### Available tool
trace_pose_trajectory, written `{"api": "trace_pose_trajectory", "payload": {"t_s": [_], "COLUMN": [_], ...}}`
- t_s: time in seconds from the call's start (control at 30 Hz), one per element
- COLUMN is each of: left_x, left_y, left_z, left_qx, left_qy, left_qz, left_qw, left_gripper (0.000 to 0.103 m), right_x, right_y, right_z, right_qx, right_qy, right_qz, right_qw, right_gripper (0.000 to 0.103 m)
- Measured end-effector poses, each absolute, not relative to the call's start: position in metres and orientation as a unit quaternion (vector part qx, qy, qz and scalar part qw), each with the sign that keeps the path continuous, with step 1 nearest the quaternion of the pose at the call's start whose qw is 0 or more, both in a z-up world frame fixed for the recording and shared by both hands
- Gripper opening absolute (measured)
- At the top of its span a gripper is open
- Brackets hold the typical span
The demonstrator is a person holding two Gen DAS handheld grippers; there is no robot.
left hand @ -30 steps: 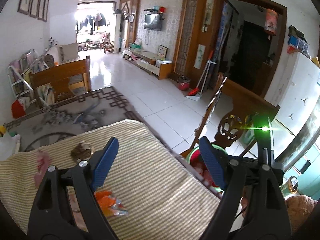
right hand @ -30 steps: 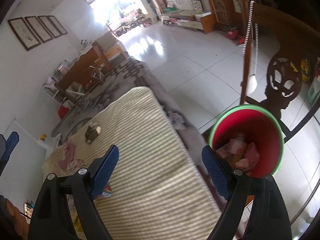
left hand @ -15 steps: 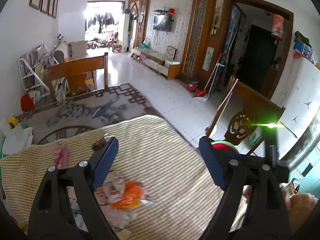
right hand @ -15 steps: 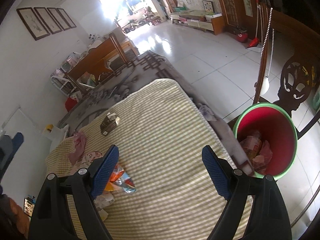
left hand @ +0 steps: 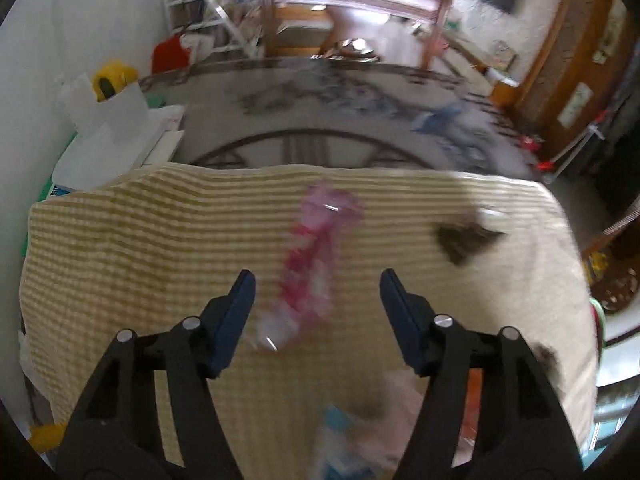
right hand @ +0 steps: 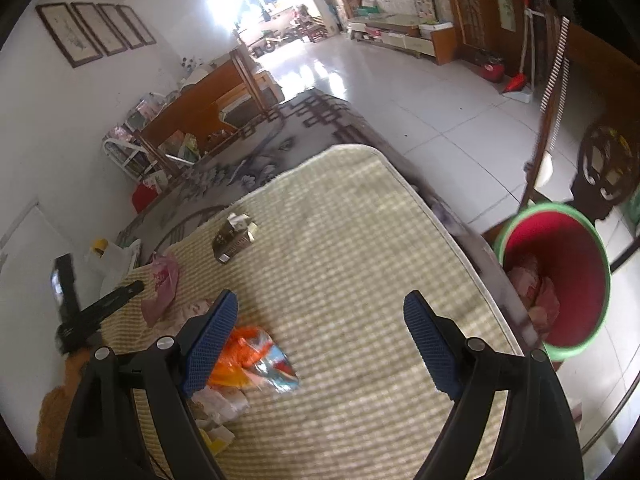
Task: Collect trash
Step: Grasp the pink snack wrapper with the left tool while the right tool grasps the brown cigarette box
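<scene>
Pink wrapper [left hand: 316, 256] on the checked surface [left hand: 120, 248], long axis running straight ahead between the closing, not-yet-gripping left tongs [left hand: 318, 300]; right tongs [right hand: 320, 344] released, farther off.

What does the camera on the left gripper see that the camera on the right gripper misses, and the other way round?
Only the left wrist view shows the left gripper from behind, jaws closing astride the pink wrapper without pressing it.

Only the right wrist view shows the red bin with trash inside, the orange wrapper and the open right gripper.

Both show the striped cloth, the pink wrapper and the crumpled dark wrapper.
</scene>
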State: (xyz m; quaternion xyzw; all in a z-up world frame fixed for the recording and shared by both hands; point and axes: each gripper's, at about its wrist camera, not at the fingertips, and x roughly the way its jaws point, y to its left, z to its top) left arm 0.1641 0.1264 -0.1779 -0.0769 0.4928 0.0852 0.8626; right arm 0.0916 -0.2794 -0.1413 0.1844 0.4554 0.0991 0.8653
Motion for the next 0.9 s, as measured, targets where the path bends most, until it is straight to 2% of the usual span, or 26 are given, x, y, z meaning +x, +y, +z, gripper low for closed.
{"api": "trace_pose_trajectory", "payload": {"t_s": [0.13,0.17,0.2,0.23,0.27,0.33,0.6,0.9], "left_x": [0.193,0.195,0.195,0.194,0.190,0.182,0.132,0.129], "left_y": [0.137,0.140,0.142,0.144,0.145,0.144,0.135,0.140], "left_z": [-0.219,-0.229,-0.237,-0.242,-0.241,-0.235,-0.199,-0.206], "left_qx": [-0.069,-0.069,-0.073,-0.082,-0.091,-0.094,-0.130,-0.134], "left_qy": [0.539,0.546,0.550,0.554,0.545,0.539,0.496,0.502], "left_qz": [0.090,0.090,0.088,0.084,0.083,0.077,0.047,0.051], "left_qw": [0.835,0.830,0.827,0.824,0.829,0.834,0.857,0.853], "left_gripper": [0.062,0.058,0.048,0.034,0.028,0.023,0.020,0.021], "right_x": [0.124,0.134,0.141,0.152,0.161,0.180,0.256,0.288], "right_y": [-0.250,-0.240,-0.231,-0.217,-0.205,-0.179,-0.095,-0.061], "right_z": [-0.136,-0.134,-0.133,-0.133,-0.133,-0.136,-0.202,-0.258], "right_qx": [0.180,0.178,0.174,0.162,0.147,0.113,-0.005,-0.040], "right_qy": [0.461,0.464,0.466,0.471,0.476,0.487,0.542,0.575], "right_qz": [0.137,0.149,0.157,0.171,0.180,0.192,0.207,0.216], "right_qw": [0.858,0.855,0.853,0.850,0.848,0.844,0.815,0.788], "right_gripper": [0.082,0.082,0.082,0.082,0.082,0.084,0.086,0.086]}}
